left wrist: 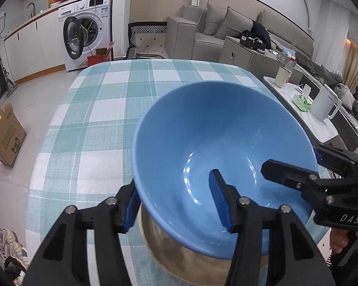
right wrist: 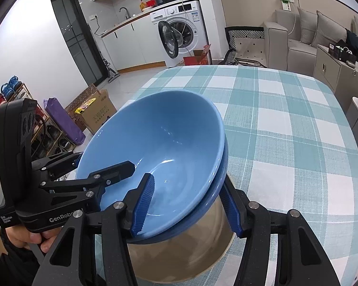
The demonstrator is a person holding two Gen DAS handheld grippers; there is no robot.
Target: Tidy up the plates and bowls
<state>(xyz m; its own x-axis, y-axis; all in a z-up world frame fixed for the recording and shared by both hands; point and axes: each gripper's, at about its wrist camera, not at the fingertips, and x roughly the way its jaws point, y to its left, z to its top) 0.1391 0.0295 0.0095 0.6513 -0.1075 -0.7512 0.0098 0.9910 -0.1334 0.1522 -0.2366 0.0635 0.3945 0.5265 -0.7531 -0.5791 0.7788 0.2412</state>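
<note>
A light blue bowl (left wrist: pixel 214 131) (right wrist: pixel 160 128) sits nested and slightly tilted in a darker blue bowl (right wrist: pixel 217 186). Both rest on a beige bowl (left wrist: pixel 169 257) (right wrist: pixel 179 250) near the front of the checked tablecloth (left wrist: pixel 107 95) (right wrist: pixel 286 119). My left gripper (left wrist: pixel 174 183) (right wrist: pixel 105 160) straddles the light bowl's left rim, one finger outside and one inside, and the inner pad stands off the wall. My right gripper (right wrist: pixel 187 181) (left wrist: pixel 291 157) straddles the right rim of both blue bowls, with one pad inside the light bowl and the other against the dark bowl's underside.
To the right stands a low side table with a white kettle (left wrist: pixel 325 106), a cream cup (left wrist: pixel 282 77) and a green tissue pack (left wrist: pixel 303 102). On the floor at left are a cardboard box (left wrist: pixel 6 135) (right wrist: pixel 95 114) and a shoe rack (right wrist: pixel 12 100). A sofa and a washing machine stand behind.
</note>
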